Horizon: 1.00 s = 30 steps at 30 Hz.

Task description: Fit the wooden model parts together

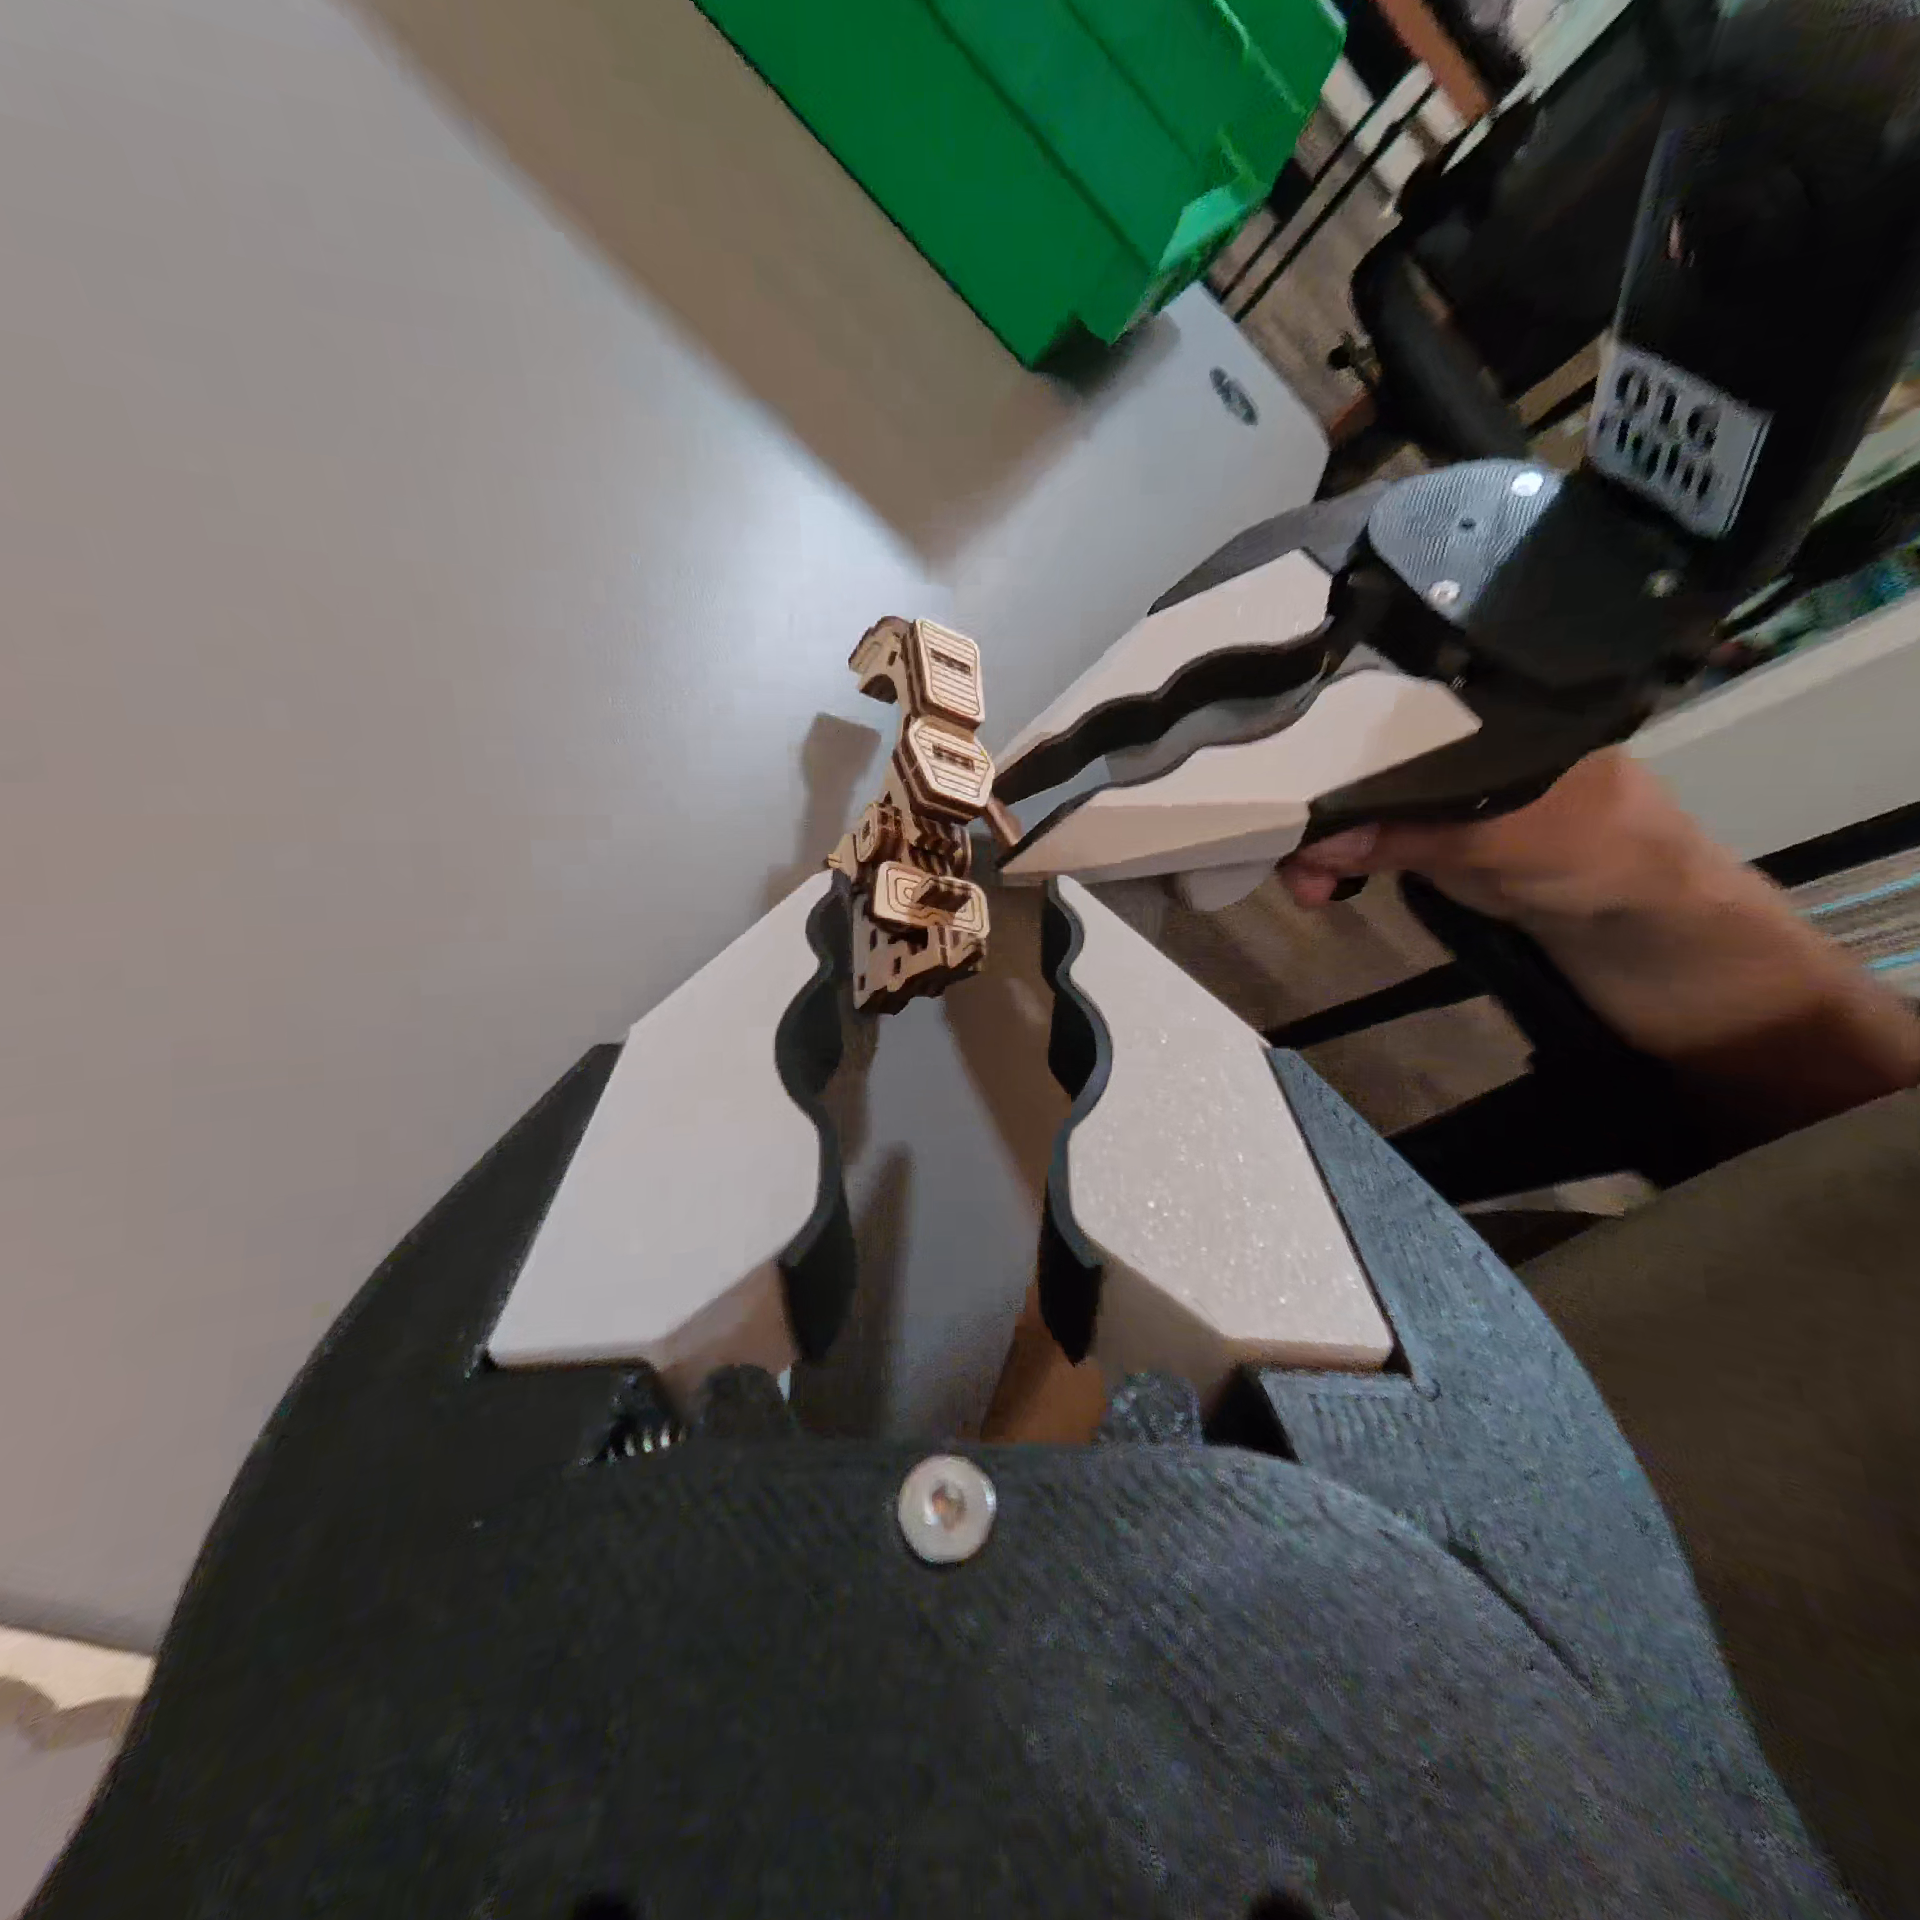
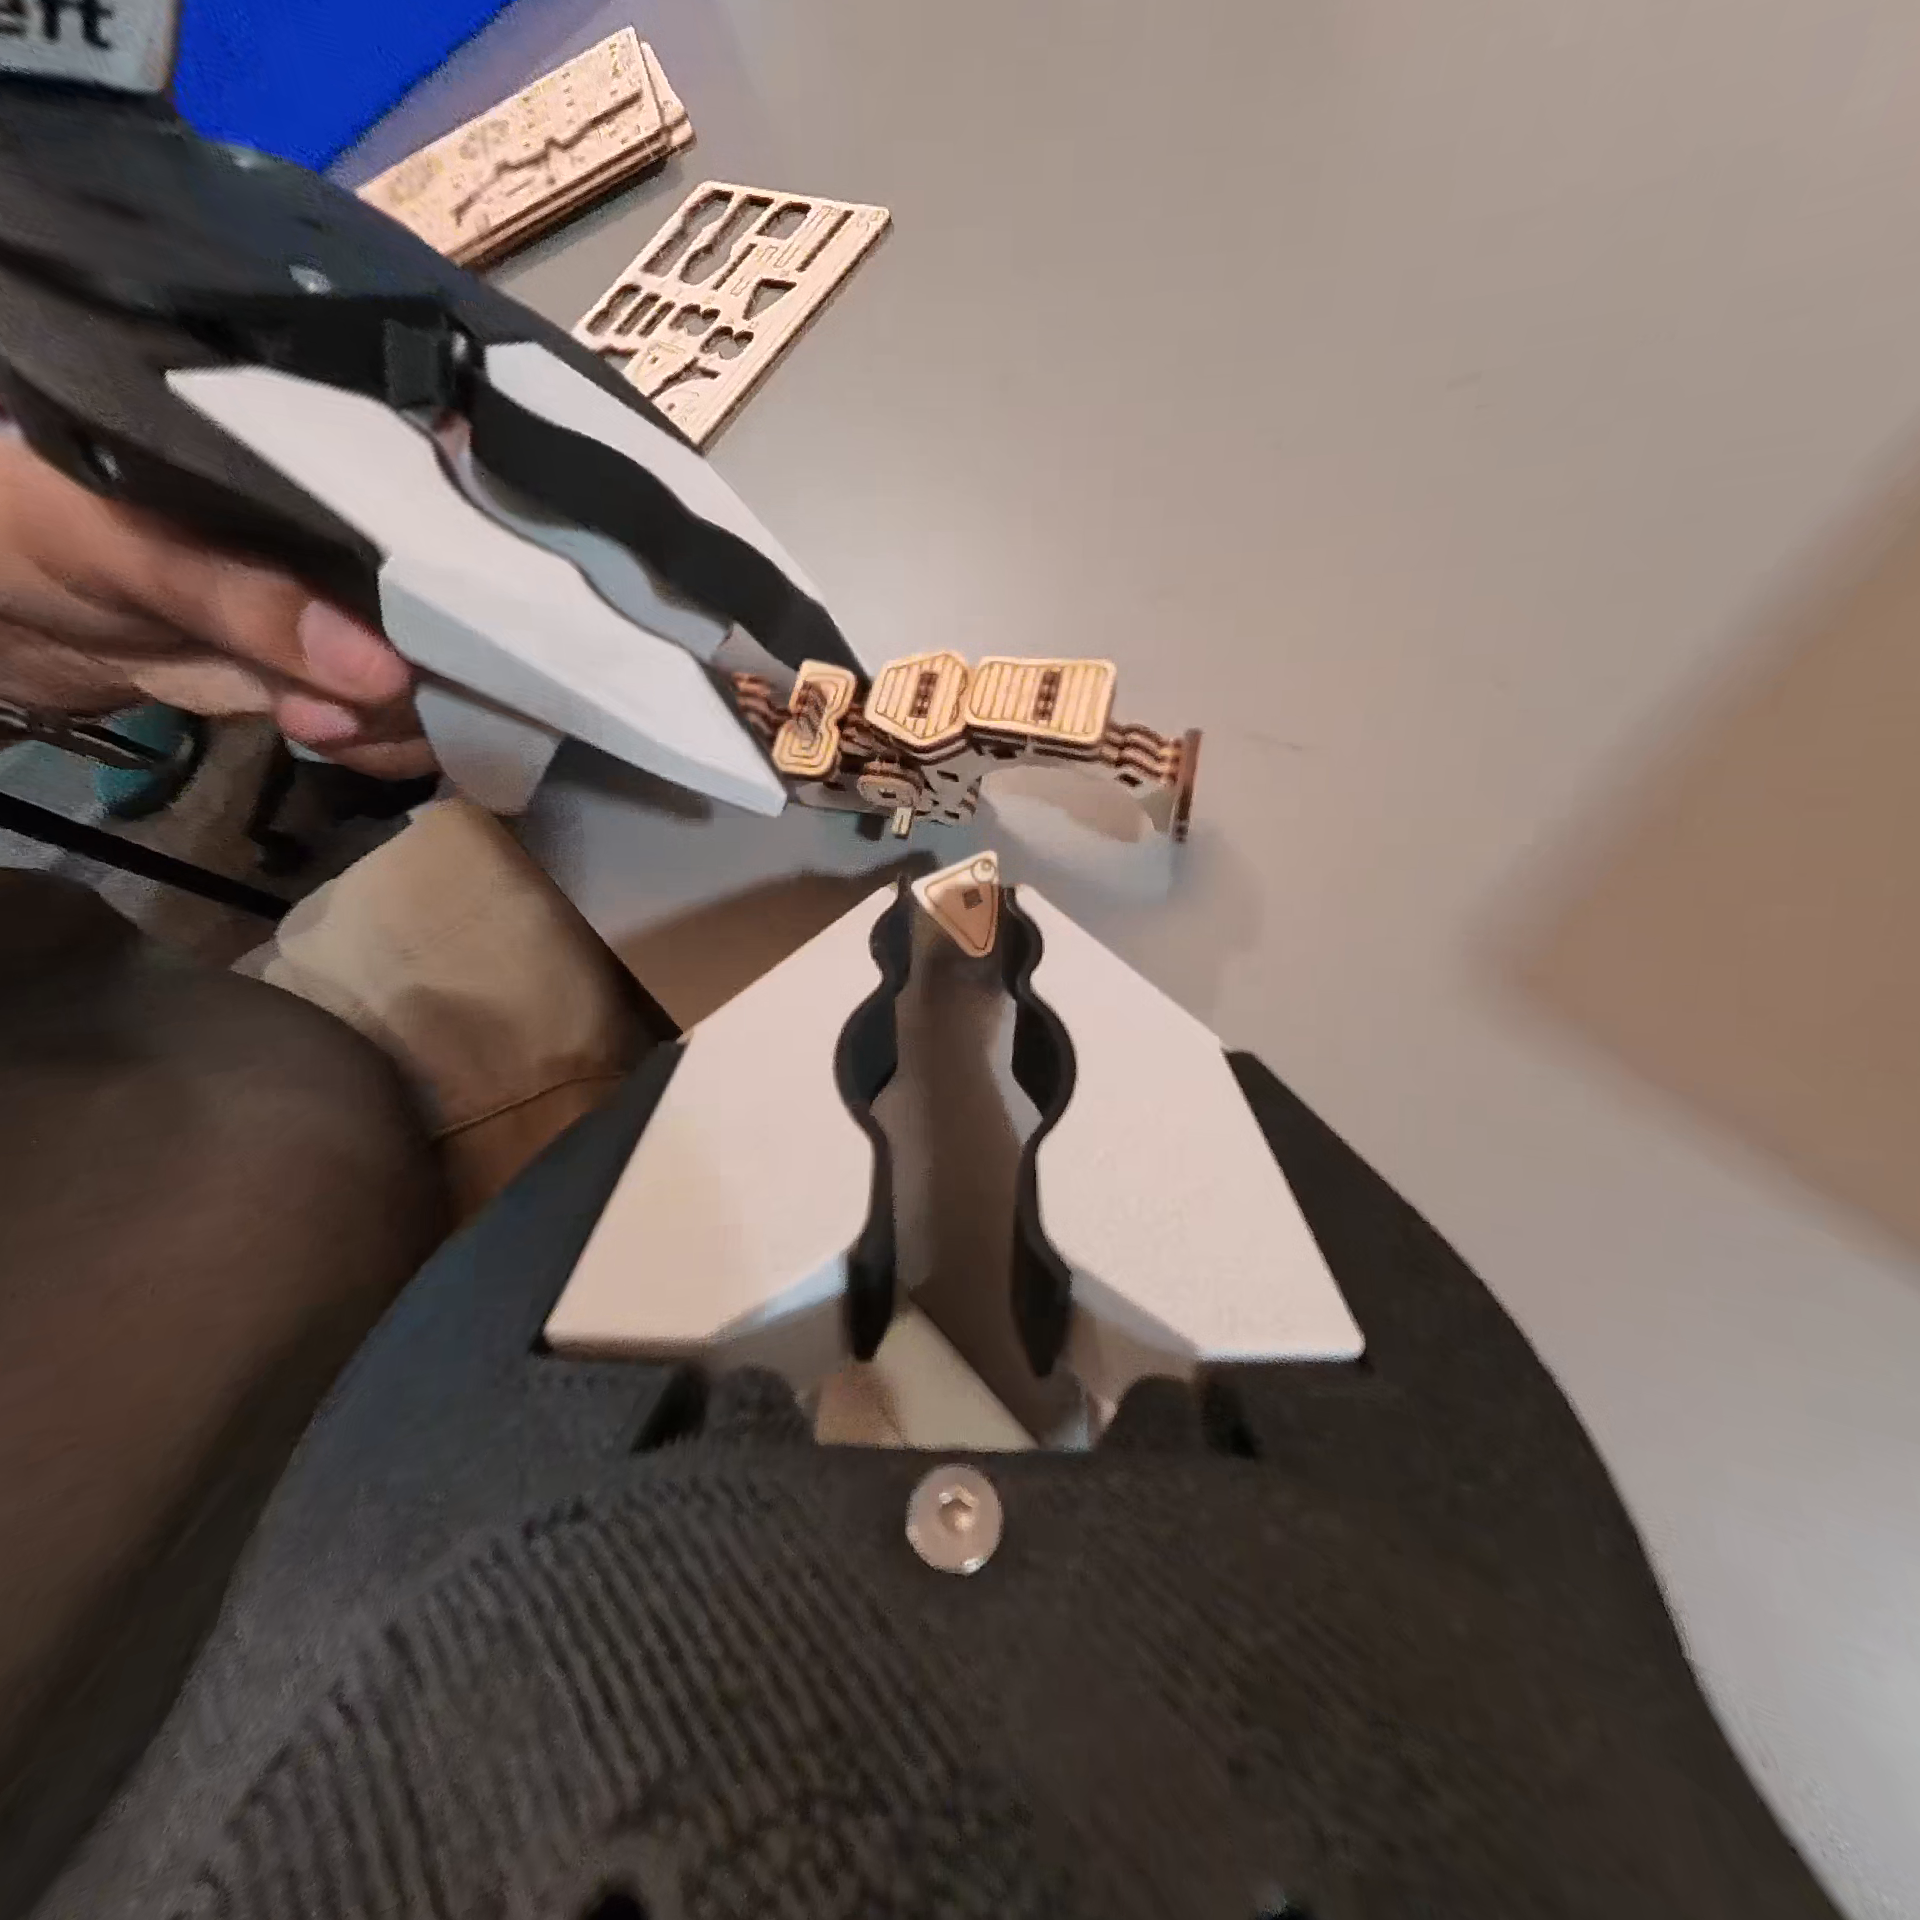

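The wooden model (image 1: 925, 831) is a small laser-cut assembly with ribbed plates. My left gripper (image 1: 940, 888) is shut on its lower end and holds it above the grey table (image 1: 312, 623). In the right wrist view the model (image 2: 997, 717) sticks out sideways from the left gripper (image 2: 800, 748), with its shadow on the table below. My right gripper (image 2: 961, 894) is shut on a small triangular wooden piece (image 2: 971, 914) at its fingertips. The piece sits just below the model's underside, a short gap apart. In the left wrist view the right gripper (image 1: 1003, 831) reaches in from the right, with its tips at the model.
Two flat wooden part sheets lie on the table at the back, a punched-out one (image 2: 727, 312) and a stack (image 2: 540, 156). A green bin (image 1: 1039, 156) stands at the far table edge. A person's hand (image 1: 1558, 894) holds the right gripper. Less than 4 cm separates the two grippers' tips.
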Tool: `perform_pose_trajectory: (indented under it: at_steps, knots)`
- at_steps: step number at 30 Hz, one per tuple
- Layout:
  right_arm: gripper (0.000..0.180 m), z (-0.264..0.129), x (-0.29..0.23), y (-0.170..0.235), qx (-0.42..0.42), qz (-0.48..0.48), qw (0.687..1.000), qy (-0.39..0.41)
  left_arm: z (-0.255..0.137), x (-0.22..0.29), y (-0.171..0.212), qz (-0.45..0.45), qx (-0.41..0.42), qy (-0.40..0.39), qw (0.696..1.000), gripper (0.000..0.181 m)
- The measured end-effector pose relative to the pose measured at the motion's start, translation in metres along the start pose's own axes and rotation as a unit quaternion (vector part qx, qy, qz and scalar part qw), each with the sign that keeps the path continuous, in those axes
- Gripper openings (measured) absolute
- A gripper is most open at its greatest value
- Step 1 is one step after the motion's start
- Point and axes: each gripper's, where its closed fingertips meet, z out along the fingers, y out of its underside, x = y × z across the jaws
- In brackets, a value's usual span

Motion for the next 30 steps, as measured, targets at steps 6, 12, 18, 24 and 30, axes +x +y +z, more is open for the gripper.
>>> perform_pose_trajectory:
  at_steps: [6, 12, 18, 24, 30]
  knots:
    - [0.015, -0.005, -0.002, -0.006, 0.020, 0.030, 0.999, -0.028, -0.002, 0.000, -0.004, 0.101, 0.020, -0.065, 0.993, 0.043]
    - [0.015, -0.003, 0.002, -0.005, 0.012, 0.011, 1.000, -0.020, 0.000, -0.001, -0.005, 0.072, 0.016, -0.049, 0.996, 0.047]
    - [0.015, 0.000, 0.008, -0.007, 0.015, 0.032, 0.998, -0.041, 0.010, -0.004, -0.004, 0.038, -0.011, -0.030, 0.999, 0.049]
    - [0.015, -0.006, 0.011, -0.011, 0.036, 0.054, 0.997, -0.051, 0.012, -0.004, -0.002, 0.058, -0.021, -0.043, 0.997, 0.048]
    - [0.015, -0.003, 0.007, -0.012, 0.033, 0.052, 0.996, -0.060, 0.012, -0.005, -0.001, 0.064, -0.026, -0.050, 0.996, 0.043]
